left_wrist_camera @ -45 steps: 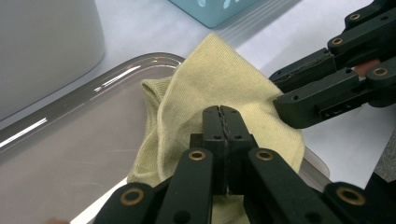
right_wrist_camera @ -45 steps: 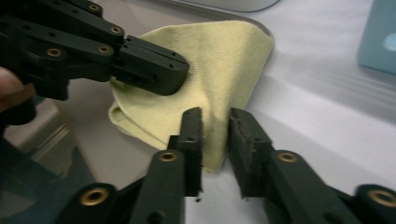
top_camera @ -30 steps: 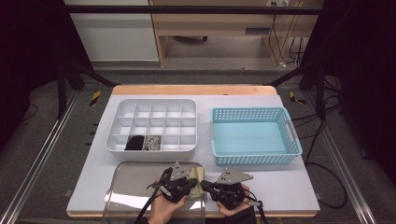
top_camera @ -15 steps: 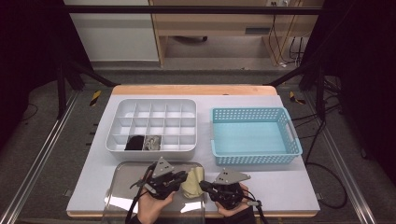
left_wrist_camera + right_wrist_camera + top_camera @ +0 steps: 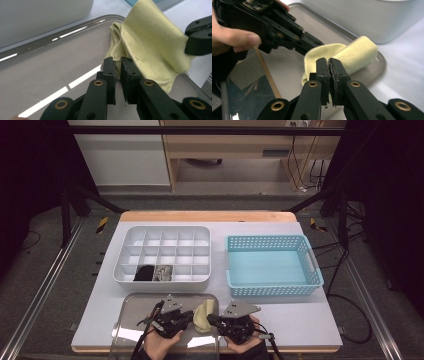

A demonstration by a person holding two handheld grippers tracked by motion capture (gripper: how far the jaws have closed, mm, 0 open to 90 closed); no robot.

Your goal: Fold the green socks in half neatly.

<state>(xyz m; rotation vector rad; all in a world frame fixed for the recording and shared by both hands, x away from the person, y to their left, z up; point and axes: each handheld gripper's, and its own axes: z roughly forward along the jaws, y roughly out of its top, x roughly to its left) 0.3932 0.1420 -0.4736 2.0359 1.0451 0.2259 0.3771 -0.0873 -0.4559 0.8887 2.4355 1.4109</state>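
One pale yellow knit cloth (image 5: 150, 45), folded and rumpled, pinched by nearly closed left hand-held gripper (image 5: 118, 63), clamped by right hand-held gripper (image 5: 329, 64)

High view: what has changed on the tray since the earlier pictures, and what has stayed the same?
The left gripper moved left over the tray, away from the right gripper, uncovering the yellow cloth between them. Its jaws have just opened slightly, the cloth's edge between their tips. The right gripper stayed still, shut on the cloth. The compartment box and blue basket are unchanged.
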